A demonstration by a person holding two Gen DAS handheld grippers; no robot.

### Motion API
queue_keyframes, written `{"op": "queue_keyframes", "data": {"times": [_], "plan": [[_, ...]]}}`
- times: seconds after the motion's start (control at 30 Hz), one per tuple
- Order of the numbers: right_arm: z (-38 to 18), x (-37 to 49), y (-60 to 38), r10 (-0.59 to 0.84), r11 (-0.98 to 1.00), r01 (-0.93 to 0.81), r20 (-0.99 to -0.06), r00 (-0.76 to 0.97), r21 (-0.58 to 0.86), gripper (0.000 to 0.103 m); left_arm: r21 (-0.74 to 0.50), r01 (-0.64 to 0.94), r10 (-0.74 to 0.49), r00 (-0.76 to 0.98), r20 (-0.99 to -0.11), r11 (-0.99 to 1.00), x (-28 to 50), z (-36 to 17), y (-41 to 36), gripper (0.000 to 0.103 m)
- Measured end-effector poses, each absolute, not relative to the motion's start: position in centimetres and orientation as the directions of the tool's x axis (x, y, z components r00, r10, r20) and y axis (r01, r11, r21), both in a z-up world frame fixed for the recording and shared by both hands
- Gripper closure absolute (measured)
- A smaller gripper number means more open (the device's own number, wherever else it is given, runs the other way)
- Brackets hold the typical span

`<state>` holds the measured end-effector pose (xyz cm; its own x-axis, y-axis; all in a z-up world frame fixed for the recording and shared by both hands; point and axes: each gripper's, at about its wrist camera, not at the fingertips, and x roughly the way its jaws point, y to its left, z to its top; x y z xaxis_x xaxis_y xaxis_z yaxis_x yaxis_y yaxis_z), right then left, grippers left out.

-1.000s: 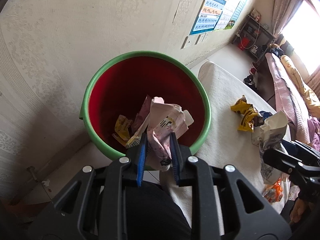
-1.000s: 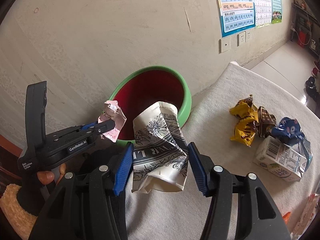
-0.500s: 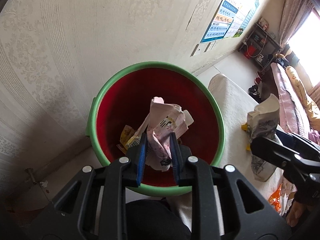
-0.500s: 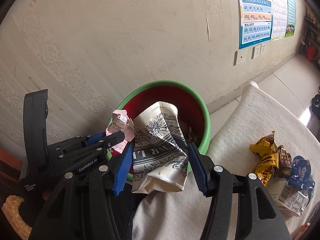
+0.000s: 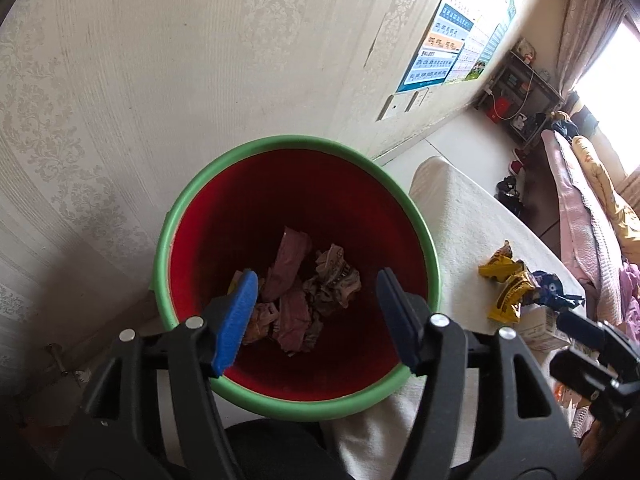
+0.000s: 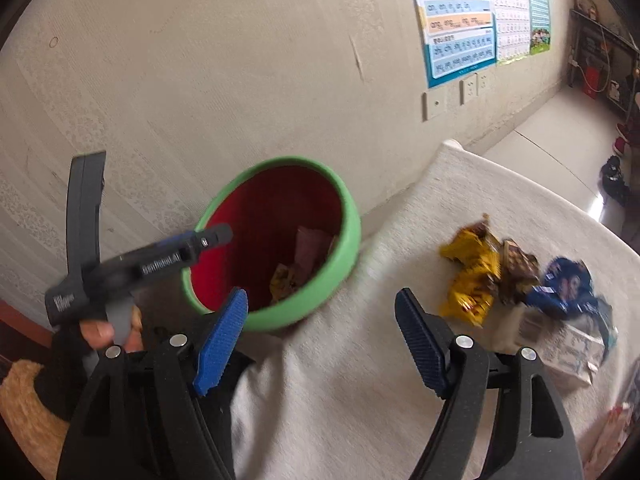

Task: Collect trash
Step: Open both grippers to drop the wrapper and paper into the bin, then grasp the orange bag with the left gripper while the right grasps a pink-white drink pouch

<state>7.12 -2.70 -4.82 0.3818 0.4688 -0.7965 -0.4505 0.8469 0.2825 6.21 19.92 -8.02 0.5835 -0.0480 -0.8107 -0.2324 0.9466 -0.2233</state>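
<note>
- Left wrist view: the left gripper (image 5: 316,316) hangs over the red bucket with a green rim (image 5: 416,216); its jaws have just been opening, they now stand spread with nothing between them, and the pink pouch it pinched a second ago is gone from the fingers.
- In the bucket lie crumpled wrappers (image 5: 304,300), pinkish and printed, heaped at the bottom, so that drop looks done.
- Right wrist view: the right gripper (image 6: 320,340) has also just been opening; its fingers are spread and empty, and the printed paper bag held earlier is gone.
- It now faces the white cloth-covered table (image 6: 360,400), beside the bucket.
- More trash waits there: a yellow wrapper (image 6: 470,276), a blue wrapper (image 6: 564,286) and a small carton (image 6: 568,356), well apart from the bucket.
</note>
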Motion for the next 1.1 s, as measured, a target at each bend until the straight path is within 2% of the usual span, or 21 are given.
{"op": "queue_keyframes", "data": {"times": [0.1, 0.17, 0.23, 0.5, 0.7, 1.1], "plan": [[-6.0, 4.9, -6.9, 0.404, 0.886, -0.390, -0.829, 0.386, 0.250, 0.029, -0.214, -0.197, -0.060, 0.587, -0.807, 0.957, 6.4, -8.2, 18.5, 0.039], [-6.8, 3.5, -9.6, 0.364, 0.911, -0.335, -0.848, 0.386, 0.239, 0.029, -0.229, -0.189, -0.073, 0.599, -0.797, 0.955, 6.9, -8.3, 17.9, 0.030], [-7.7, 2.1, -12.0, 0.343, 0.928, -0.277, -0.860, 0.377, 0.249, 0.029, -0.230, -0.212, -0.050, 0.623, -0.781, 0.950, 7.4, -8.3, 17.5, 0.027], [-9.4, -0.9, -16.4, 0.329, 0.944, -0.163, -0.870, 0.367, 0.288, 0.029, -0.192, -0.338, 0.069, 0.627, -0.776, 0.921, 10.9, -9.2, 16.8, 0.027], [-8.9, -0.9, -16.2, 0.342, 0.938, -0.190, -0.861, 0.376, 0.290, 0.029, -0.236, -0.458, 0.111, 0.611, -0.783, 0.857, 11.6, -10.3, 18.2, 0.027], [-10.0, -0.9, -15.5, 0.357, 0.931, -0.202, -0.871, 0.337, 0.304, 0.029, -0.229, -0.548, 0.154, 0.564, -0.811, 0.804, 12.7, -12.7, 19.7, 0.027]]}}
